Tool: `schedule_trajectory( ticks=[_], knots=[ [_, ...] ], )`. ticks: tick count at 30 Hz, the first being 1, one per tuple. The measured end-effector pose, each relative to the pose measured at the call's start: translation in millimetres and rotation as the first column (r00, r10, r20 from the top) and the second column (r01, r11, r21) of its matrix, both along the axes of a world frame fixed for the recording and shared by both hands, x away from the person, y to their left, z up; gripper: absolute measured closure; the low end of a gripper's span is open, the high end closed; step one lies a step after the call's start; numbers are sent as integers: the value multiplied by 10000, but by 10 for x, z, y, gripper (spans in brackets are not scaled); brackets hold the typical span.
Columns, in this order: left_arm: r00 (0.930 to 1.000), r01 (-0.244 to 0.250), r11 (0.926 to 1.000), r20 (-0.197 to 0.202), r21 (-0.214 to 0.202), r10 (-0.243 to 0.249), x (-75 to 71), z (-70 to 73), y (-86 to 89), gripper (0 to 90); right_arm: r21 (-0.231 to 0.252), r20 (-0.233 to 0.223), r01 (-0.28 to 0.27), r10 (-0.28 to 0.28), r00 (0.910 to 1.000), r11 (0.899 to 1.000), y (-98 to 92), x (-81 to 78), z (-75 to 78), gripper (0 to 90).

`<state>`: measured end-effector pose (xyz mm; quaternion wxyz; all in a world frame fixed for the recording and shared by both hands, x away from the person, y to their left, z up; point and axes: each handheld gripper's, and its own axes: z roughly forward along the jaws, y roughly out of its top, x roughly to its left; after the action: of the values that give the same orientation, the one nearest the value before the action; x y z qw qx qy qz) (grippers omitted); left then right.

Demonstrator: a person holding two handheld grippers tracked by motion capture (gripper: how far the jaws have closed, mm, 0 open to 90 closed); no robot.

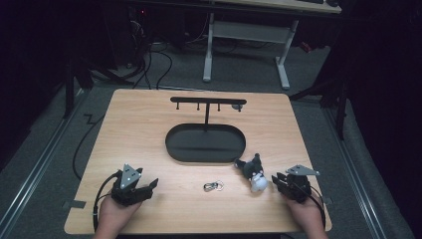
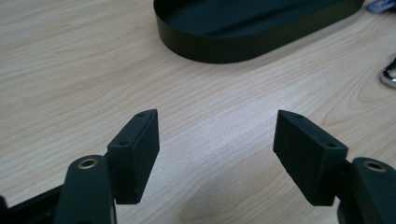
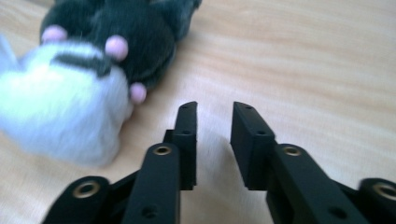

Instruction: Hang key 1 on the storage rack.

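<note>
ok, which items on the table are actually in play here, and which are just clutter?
In play:
- plush toy, next to the right gripper, whose fingers are slightly apart with nothing between them
- black stand with oval tray and hook bar, likely target

Lying about:
- metal clip, mid-table
- left gripper, open over bare wood
- desk frame behind the table

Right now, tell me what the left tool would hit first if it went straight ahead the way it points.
Probably the black oval tray: in the left gripper view it lies ahead of the open left tool, with bare table between. Depth is hard to judge.
</note>
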<state>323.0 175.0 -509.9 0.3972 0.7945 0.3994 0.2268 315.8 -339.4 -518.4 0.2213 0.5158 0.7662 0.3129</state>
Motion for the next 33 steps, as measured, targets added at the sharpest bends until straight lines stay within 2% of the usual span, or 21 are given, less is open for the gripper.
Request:
schedule_trajectory(
  ticks=[2,4,7,8,12,15,17,21,25,26,28,31,33],
  knots=[
    [10000,16,9999,-18,170,-15,16,-50,-12,303,-102,-206,8,-10,9998,9999,4,-32,8,667],
    [9999,58,10000,-146,47,-58,61,-80,-18,300,-326,-373,88,-100,9993,9994,5,-55,32,632],
    [9997,162,9999,-185,-15,-162,106,-88,-26,326,-312,-740,164,-187,9971,9994,-2,-58,70,577],
    [9995,225,9997,-216,0,-225,111,-89,-29,338,-530,-880,161,-207,9959,9985,5,-57,87,570],
    [9985,538,9985,-48,-52,-539,101,-70,-76,335,-955,-1460,170,-309,9888,9953,21,-38,140,526],
    [9965,826,9965,123,137,-828,73,-56,-128,328,-1114,-1806,244,-444,9826,9935,40,-23,200,509],
    [9956,924,9956,142,175,-926,63,-57,-142,326,-1099,-2145,176,-410,9759,9938,55,-1,229,474],
    [9948,1008,9948,158,154,-1010,59,-60,-153,326,-1580,-2734,28,-465,9608,9874,134,19,269,451],
    [9943,1058,9942,121,197,-1061,70,-70,-157,326,-1854,-3293,-422,-217,9440,9818,214,28,292,408],
    [9942,1067,9941,113,211,-1069,71,-73,-158,326,-1922,-3480,-526,-179,9373,9799,231,30,302,411],
    [9943,1054,9942,127,227,-1057,71,-77,-160,325,-2087,-3660,-781,-38,9306,9749,265,28,315,409],
    [9943,1055,9942,137,221,-1059,69,-77,-160,326,-2022,-3849,-1010,158,9228,9741,304,26,330,400],
    [9942,1063,9940,116,247,-1066,68,-79,-161,326,-1862,-4062,-1088,244,9135,9765,325,33,337,393]
  ],
)
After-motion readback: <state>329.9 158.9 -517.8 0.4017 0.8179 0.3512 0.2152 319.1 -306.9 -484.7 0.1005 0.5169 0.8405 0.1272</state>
